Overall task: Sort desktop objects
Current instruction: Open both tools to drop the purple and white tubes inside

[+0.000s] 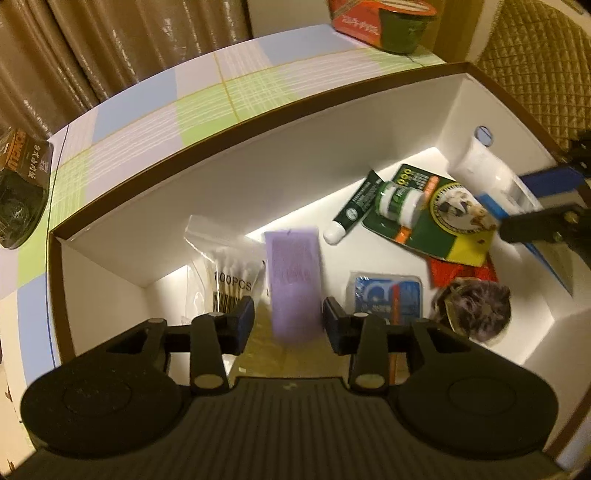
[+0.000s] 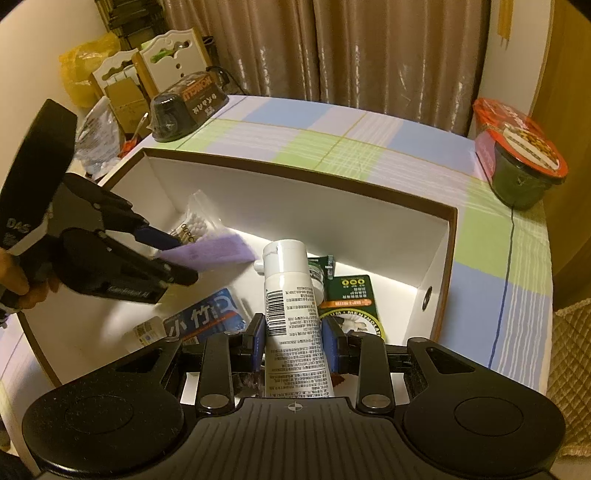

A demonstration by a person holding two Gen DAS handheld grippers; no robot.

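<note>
Left wrist view: The left hand-held gripper (image 1: 288, 319) is positioned over a white box (image 1: 258, 177) with a brown rim, which stands on a checked surface (image 1: 155, 110). Its jaws are spread apart, and a blurred purple packet (image 1: 293, 280) is seen between the blue fingertips (image 1: 245, 314) without visible contact; no grasp is shown. A bag of cotton swabs (image 1: 229, 273) is located in the near left corner of the box. A blue packet (image 1: 388, 301) and a dark furry item (image 1: 476, 310) lie to the right of the purple packet. Farther right, a green tube (image 1: 354, 206), a small green-and-white bottle (image 1: 400, 201) and a green card (image 1: 447, 221) are found. A dark bowl (image 1: 22, 192) stands at the left edge of the surface, and a red-lidded bowl (image 1: 391, 22) at the far edge.

Right wrist view: The right hand-held gripper (image 2: 293, 338) is clenched on a white tube (image 2: 291, 314), which is held over the right part of the box (image 2: 332, 218), cap pointing away. The left hand-held gripper (image 2: 173, 254) is seen at the left, held by a hand (image 2: 22, 284), with the purple packet (image 2: 214, 249) at its fingertips. The blue packet (image 2: 203, 317) lies on the box floor near the left, and the green card (image 2: 351, 299) just right of the tube. The red-lidded bowl (image 2: 521, 158) stands on the surface (image 2: 369, 147) at the far right.
</note>
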